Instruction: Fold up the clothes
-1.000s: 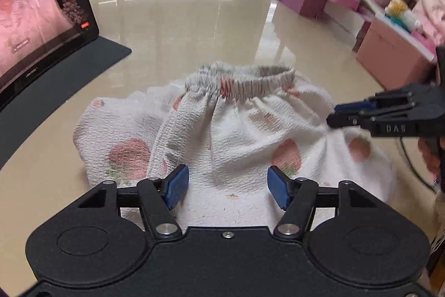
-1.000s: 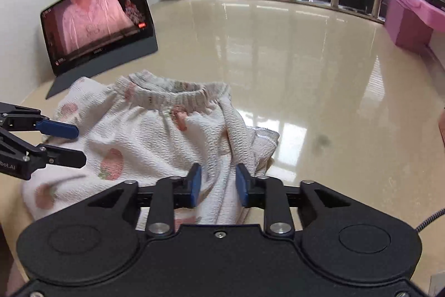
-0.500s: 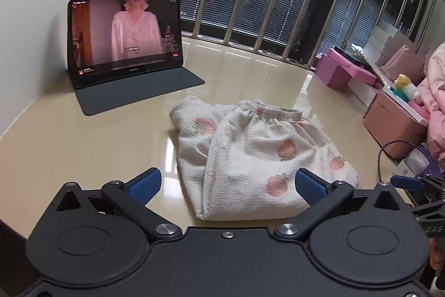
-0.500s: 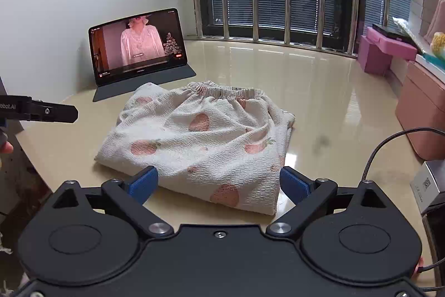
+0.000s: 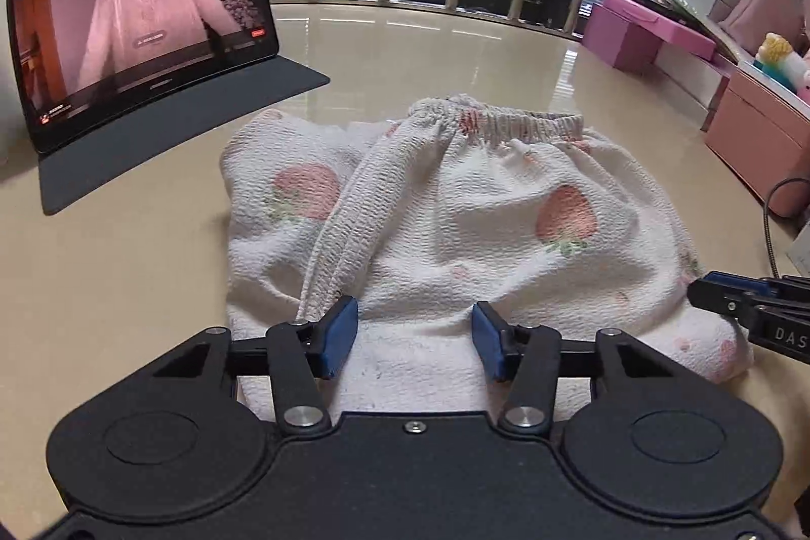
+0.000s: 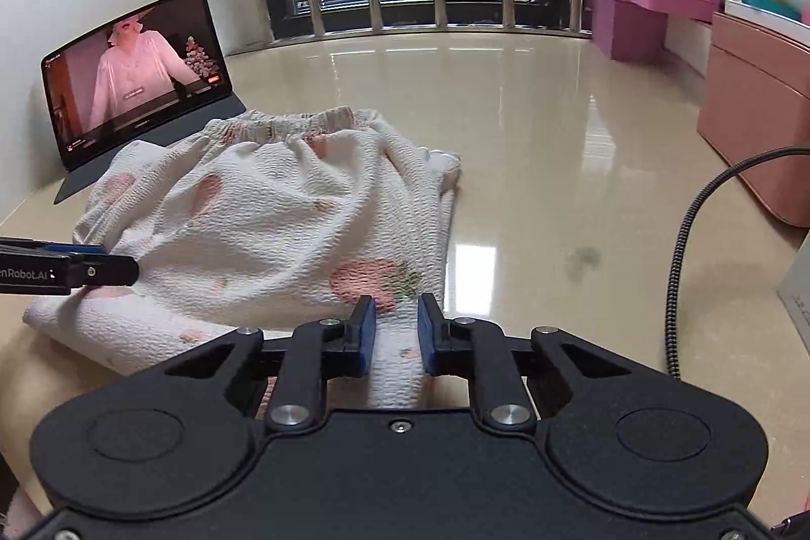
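Note:
White strawberry-print shorts (image 5: 481, 226) lie on the beige table (image 5: 152, 287), elastic waistband at the far side; they also show in the right wrist view (image 6: 263, 226). My left gripper (image 5: 412, 340) is over the near left hem, its blue pads partly apart with cloth between them. My right gripper (image 6: 396, 335) is at the near right hem, its pads narrowed on a strip of the fabric. Each gripper shows at the edge of the other's view, the right gripper (image 5: 749, 302) and the left gripper (image 6: 76, 269).
A tablet (image 5: 126, 34) playing video stands on a dark folio at the table's far left. Pink boxes (image 6: 653, 13) and a pink cabinet (image 6: 754, 110) stand at the right. A braided cable (image 6: 693, 236) runs along the right edge. Window bars line the back.
Both grippers were wide open and pulled back from the shorts half a second ago. They have moved back in to the near hem and narrowed, the right one around the cloth.

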Motion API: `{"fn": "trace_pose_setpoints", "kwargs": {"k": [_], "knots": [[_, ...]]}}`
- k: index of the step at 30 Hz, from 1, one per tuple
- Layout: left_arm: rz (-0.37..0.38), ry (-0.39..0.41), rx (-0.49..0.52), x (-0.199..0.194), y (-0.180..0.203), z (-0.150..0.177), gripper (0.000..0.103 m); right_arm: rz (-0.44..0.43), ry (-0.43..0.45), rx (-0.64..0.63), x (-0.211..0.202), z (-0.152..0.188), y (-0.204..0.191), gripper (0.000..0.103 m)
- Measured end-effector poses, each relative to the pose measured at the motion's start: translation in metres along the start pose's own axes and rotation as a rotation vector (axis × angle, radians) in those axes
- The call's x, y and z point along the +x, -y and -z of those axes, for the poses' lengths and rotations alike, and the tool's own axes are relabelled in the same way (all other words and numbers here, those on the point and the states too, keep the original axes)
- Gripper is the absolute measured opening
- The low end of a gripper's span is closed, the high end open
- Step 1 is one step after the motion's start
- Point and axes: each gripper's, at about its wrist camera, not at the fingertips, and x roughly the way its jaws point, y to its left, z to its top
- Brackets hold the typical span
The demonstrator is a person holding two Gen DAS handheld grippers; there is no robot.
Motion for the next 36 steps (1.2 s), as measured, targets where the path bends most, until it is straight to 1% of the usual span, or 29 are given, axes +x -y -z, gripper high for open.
{"fn": "trace_pose_setpoints", "kwargs": {"k": [1, 3, 4, 5, 6, 7, 8, 9, 11, 13, 17, 21, 23, 25, 27, 28, 29, 31, 33, 34, 35, 36], "knots": [[0.000, 0.000, -0.004, -0.001, 0.000, 0.000, 0.050, 0.006, -0.002, -0.015, -0.003, 0.000, -0.003, 0.018], [0.006, 0.003, -0.035, -0.009, -0.002, -0.001, 0.051, 0.014, 0.002, -0.041, -0.011, 0.001, -0.009, 0.024], [0.013, 0.021, -0.058, -0.020, -0.006, -0.001, 0.058, 0.009, 0.022, -0.043, -0.022, 0.001, -0.012, 0.028], [0.016, 0.046, -0.078, -0.032, -0.009, -0.001, 0.066, -0.002, 0.047, -0.044, -0.036, 0.002, -0.014, 0.043], [0.009, 0.073, -0.091, -0.045, -0.013, 0.000, 0.088, -0.013, 0.071, -0.045, -0.049, 0.003, -0.017, 0.064], [-0.014, 0.105, -0.094, -0.059, -0.015, 0.004, 0.103, -0.024, 0.096, -0.047, -0.063, 0.003, -0.019, 0.074], [-0.036, 0.136, -0.097, -0.073, -0.018, 0.007, 0.103, -0.037, 0.119, -0.052, -0.077, 0.005, -0.022, 0.088], [-0.053, 0.155, -0.095, -0.086, -0.020, 0.011, 0.103, -0.052, 0.130, -0.066, -0.089, 0.010, -0.027, 0.095], [-0.074, 0.147, -0.081, -0.108, -0.024, 0.024, 0.103, -0.078, 0.123, -0.107, -0.107, 0.019, -0.037, 0.096], [-0.085, 0.113, -0.097, -0.122, -0.027, 0.036, 0.103, -0.095, 0.104, -0.132, -0.121, 0.032, -0.047, 0.096], [-0.049, 0.076, -0.132, -0.138, -0.026, 0.065, 0.103, -0.072, 0.086, -0.190, -0.130, 0.055, -0.073, 0.096], [-0.072, 0.058, -0.122, -0.138, -0.023, 0.074, 0.103, -0.057, 0.083, -0.305, -0.122, 0.062, -0.101, 0.096], [-0.080, 0.071, -0.129, -0.143, -0.027, 0.071, 0.103, -0.064, 0.115, -0.388, -0.117, 0.061, -0.119, 0.096], [-0.117, 0.097, -0.153, -0.151, -0.037, 0.067, 0.103, -0.092, 0.147, -0.469, -0.113, 0.060, -0.140, 0.095], [-0.167, 0.122, -0.201, -0.161, -0.053, 0.064, 0.103, -0.135, 0.178, -0.526, -0.099, 0.055, -0.167, 0.089], [-0.185, 0.131, -0.226, -0.166, -0.061, 0.064, 0.103, -0.144, 0.193, -0.551, -0.090, 0.052, -0.180, 0.088], [-0.198, 0.138, -0.254, -0.171, -0.071, 0.064, 0.103, -0.152, 0.200, -0.575, -0.080, 0.049, -0.193, 0.086], [-0.199, 0.145, -0.303, -0.180, -0.088, 0.067, 0.103, -0.159, 0.181, -0.619, -0.056, 0.044, -0.218, 0.079], [-0.200, 0.149, -0.339, -0.187, -0.101, 0.070, 0.103, -0.147, 0.158, -0.645, -0.040, 0.042, -0.234, 0.063], [-0.206, 0.147, -0.343, -0.189, -0.105, 0.073, 0.103, -0.137, 0.145, -0.653, -0.034, 0.042, -0.240, 0.059], [-0.213, 0.145, -0.348, -0.191, -0.109, 0.075, 0.103, -0.127, 0.132, -0.661, -0.028, 0.042, -0.246, 0.053], [-0.217, 0.144, -0.354, -0.192, -0.113, 0.077, 0.103, -0.116, 0.120, -0.670, -0.022, 0.041, -0.252, 0.052]]}}
